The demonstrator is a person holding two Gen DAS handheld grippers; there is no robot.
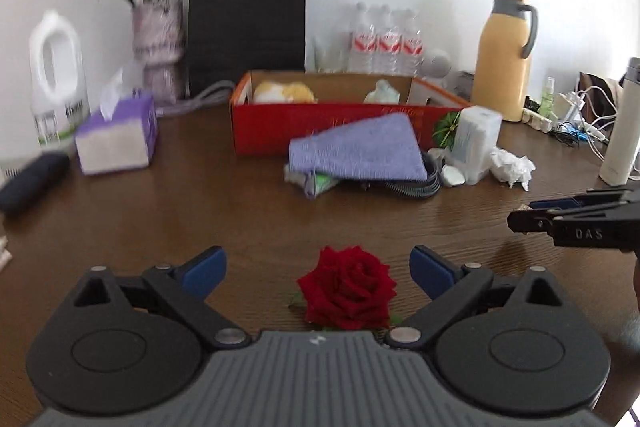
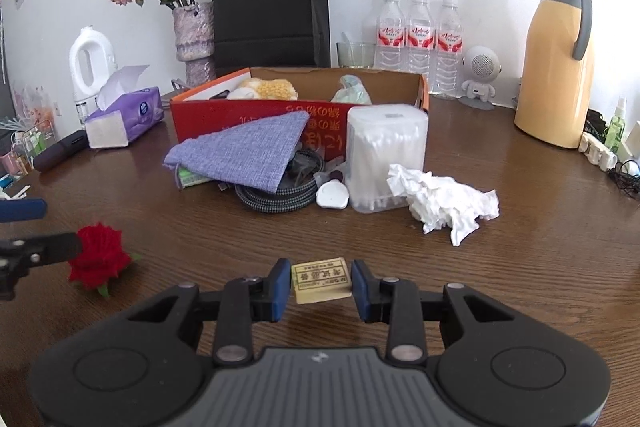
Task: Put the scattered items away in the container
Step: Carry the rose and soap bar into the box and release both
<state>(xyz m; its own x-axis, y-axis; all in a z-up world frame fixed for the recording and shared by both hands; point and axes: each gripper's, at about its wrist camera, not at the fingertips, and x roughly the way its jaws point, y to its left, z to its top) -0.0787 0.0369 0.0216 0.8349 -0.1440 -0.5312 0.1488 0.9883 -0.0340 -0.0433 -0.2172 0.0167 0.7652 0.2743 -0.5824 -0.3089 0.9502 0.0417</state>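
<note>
On the table point(image 2: 540, 247), far left by the wall: white jug point(image 2: 90, 67), purple tissue box point(image 2: 128, 115), vase point(image 2: 194, 35) of dried flowers, black bag point(image 2: 272, 11).

Nearer, low on the left of the right wrist view: left tongs point(image 1: 316, 258), spread about as wide as they go, gripping nothing. Between the two blue pads, a red rose point(image 1: 347, 289), lying on the wood, closer to the tongs' body than to the tips, with clear wood on either side and neither pad touching it. Well short of the box.

At centre: red box point(image 2: 200, 115), open on top, with a yellow plush thing and a pale wad inside. Against its front wall, a blue cloth point(image 2: 244, 151) draped over a small heap: green packet, coiled cable point(image 2: 272, 199), white charger point(image 2: 332, 197). Just right of these, a clear swab case point(image 2: 386, 163), upright, and a crumpled tissue point(image 2: 444, 203) touching its foot.

In front of that heap: right tongs point(image 2: 321, 265), closed down to a narrow gap on a tan eraser point(image 2: 322, 281), one pad on each short side, printed face up. Cannot tell whether lifted or resting on the wood. Well apart from the box and to the right of the rose.

Behind, along the wall: glass, three water bottles point(image 2: 418, 39), small white speaker, yellow flask point(image 2: 556, 67), then cables at the far right edge.
</note>
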